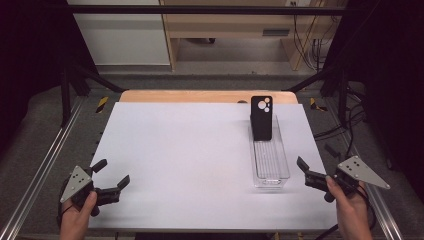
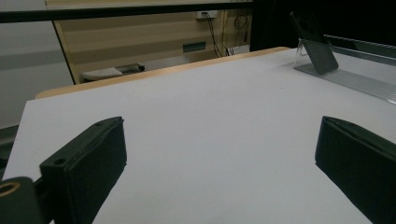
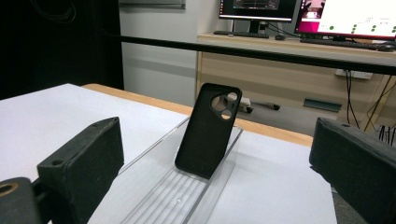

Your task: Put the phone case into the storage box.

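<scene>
Hands: at the desk's near corners, left gripper [image 1: 111, 180] and right gripper [image 1: 303, 170], both with jaws apart, holding nothing.
Case [image 1: 261, 117]: upright, propped in a clear tray [image 1: 270, 170] along the right edge, easy to grasp.
Left gripper view: bare desk [image 2: 210, 116] ahead, case [image 2: 317, 46] well apart.
Right gripper view: case [image 3: 208, 130] straight ahead, nothing between.

both grippers' jaws wide apart

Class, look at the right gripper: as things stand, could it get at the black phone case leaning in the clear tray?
Probably yes. The right gripper is open beside the clear tray, and its view shows the phone case straight ahead between the jaws, with nothing in between.
</scene>
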Available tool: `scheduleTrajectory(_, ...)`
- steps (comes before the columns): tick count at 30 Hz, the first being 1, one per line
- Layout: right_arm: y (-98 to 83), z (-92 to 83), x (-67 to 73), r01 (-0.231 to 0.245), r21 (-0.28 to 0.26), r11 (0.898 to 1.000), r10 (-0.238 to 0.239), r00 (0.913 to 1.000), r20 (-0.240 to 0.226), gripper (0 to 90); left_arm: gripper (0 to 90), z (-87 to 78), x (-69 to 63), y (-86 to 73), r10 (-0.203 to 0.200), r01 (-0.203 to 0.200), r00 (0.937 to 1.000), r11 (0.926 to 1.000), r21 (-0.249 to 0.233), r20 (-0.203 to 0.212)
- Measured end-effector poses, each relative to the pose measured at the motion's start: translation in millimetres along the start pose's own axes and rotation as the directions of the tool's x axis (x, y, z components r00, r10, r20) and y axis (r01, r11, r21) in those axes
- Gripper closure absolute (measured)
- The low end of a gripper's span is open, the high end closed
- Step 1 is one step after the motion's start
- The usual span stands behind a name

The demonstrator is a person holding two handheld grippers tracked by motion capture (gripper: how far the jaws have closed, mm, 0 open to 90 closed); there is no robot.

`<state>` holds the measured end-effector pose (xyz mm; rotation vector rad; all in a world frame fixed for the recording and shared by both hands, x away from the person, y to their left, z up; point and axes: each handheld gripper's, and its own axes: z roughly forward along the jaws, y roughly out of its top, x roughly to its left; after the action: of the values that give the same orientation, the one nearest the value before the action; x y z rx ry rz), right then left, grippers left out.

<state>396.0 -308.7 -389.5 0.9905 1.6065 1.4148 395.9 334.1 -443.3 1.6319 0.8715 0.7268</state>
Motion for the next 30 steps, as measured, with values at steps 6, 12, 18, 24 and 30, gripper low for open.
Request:
scheduleTrajectory(6, -4.1, -3.1, 0.4, -0.001, 0.002, 1.0, 0.001, 1.0, -0.003, 3.6, 2.0, 0.2, -0.3, -0.1, 0.003, -0.003, 1.0, 1.0, 0.002, 0.003)
scheduleTrajectory(12, -9.0, -6.0, 2.0, -0.002, 0.003, 1.0, 0.002, 1.0, -0.007, 3.6, 2.0, 0.3, -0.4, -0.1, 0.005, -0.005, 1.0, 1.0, 0.001, 0.005)
scheduleTrajectory(18, -14.5, -8.4, 4.2, -0.005, 0.007, 1.0, 0.005, 0.9999, -0.013, 3.6, 2.0, 0.1, -0.3, -0.1, 0.005, -0.005, 1.0, 1.0, 0.0, 0.005)
scheduleTrajectory(24, -21.1, -11.0, 6.3, -0.018, 0.01, 1.0, 0.018, 0.9996, -0.02, 3.6, 2.0, 0.3, -0.6, -0.1, 0.006, -0.006, 1.0, 1.0, 0.001, 0.007)
scheduleTrajectory(30, -27.3, -13.5, 8.0, -0.03, 0.01, 0.999, 0.03, 0.999, -0.033, 3.6, 2.0, 0.2, -0.6, -0.1, 0.006, -0.006, 1.0, 1.0, 0.001, 0.008)
